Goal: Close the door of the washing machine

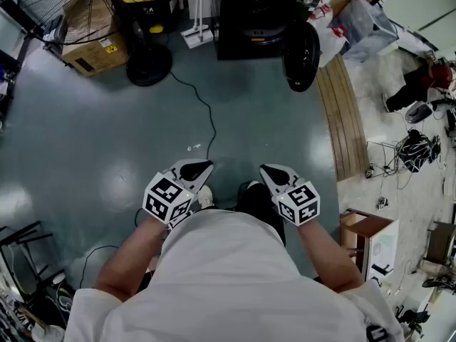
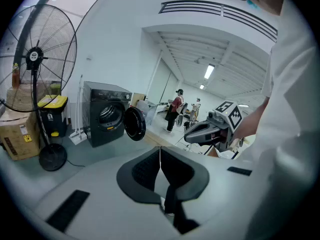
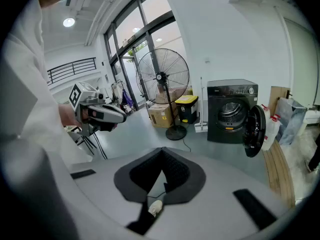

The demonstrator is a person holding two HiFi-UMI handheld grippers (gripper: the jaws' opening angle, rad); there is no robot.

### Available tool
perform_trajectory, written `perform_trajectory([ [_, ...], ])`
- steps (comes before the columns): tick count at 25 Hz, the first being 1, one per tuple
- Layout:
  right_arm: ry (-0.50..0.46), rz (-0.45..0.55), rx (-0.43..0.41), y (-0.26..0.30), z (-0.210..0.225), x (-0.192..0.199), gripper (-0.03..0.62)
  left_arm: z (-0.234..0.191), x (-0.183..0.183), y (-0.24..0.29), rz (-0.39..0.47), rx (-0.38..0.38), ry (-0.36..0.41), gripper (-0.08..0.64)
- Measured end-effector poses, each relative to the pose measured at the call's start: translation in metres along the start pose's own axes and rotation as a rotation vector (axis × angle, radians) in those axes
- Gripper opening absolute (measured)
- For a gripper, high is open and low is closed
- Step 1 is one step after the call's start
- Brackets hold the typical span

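While the round black door (image 1: pixel 301 55) of the dark grey front-loading washing machine (image 1: pixel 256 20) hangs open well ahead, the left gripper (image 1: pixel 203 167) and right gripper (image 1: pixel 268 169) hover, jaws together, empty; walking closer seems next.

You face one washing machine (image 3: pixel 231 111) with one door (image 3: pixel 254 130), one fan (image 3: pixel 162 77), one cardboard box (image 3: pixel 161 115) and one yellow-lidded bin (image 3: pixel 189 108). You hold two grippers: left gripper (image 1: pixel 201 168), right gripper (image 1: pixel 271 171).

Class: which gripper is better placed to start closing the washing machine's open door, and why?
Right, probably. The door hangs open on the right side of the washing machine, more in line with the right gripper than the left gripper. Both are shut, empty and far from it.
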State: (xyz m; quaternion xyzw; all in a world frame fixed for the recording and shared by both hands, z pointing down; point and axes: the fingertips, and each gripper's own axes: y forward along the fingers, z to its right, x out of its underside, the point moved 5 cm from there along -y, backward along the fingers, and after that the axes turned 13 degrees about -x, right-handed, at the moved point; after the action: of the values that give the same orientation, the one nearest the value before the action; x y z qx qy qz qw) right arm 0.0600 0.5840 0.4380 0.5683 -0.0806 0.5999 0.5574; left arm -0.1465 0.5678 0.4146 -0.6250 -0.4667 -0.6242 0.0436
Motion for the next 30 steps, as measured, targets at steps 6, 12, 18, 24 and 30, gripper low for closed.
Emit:
perform_trajectory([
  [6, 0.04, -0.011, 0.025, 0.009, 0.004, -0.002, 0.006, -0.027, -0.006, 0.017, -0.014, 0.016, 0.02, 0.02],
  [12, 0.086, 0.003, 0.047, 0.016, 0.062, -0.01, 0.006, -0.04, -0.036, 0.074, -0.025, 0.042, 0.054, 0.02],
  [18, 0.058, 0.066, 0.027, 0.035, 0.152, -0.065, 0.017, -0.063, -0.089, 0.141, -0.067, 0.044, 0.086, 0.02],
  [24, 0.067, 0.098, 0.016, 0.049, 0.229, -0.107, 0.074, -0.086, -0.158, 0.208, -0.049, 0.031, 0.129, 0.021],
  [30, 0.141, 0.116, 0.065, 0.054, 0.285, -0.122, 0.081, -0.103, -0.192, 0.255, -0.089, 0.101, 0.159, 0.021],
])
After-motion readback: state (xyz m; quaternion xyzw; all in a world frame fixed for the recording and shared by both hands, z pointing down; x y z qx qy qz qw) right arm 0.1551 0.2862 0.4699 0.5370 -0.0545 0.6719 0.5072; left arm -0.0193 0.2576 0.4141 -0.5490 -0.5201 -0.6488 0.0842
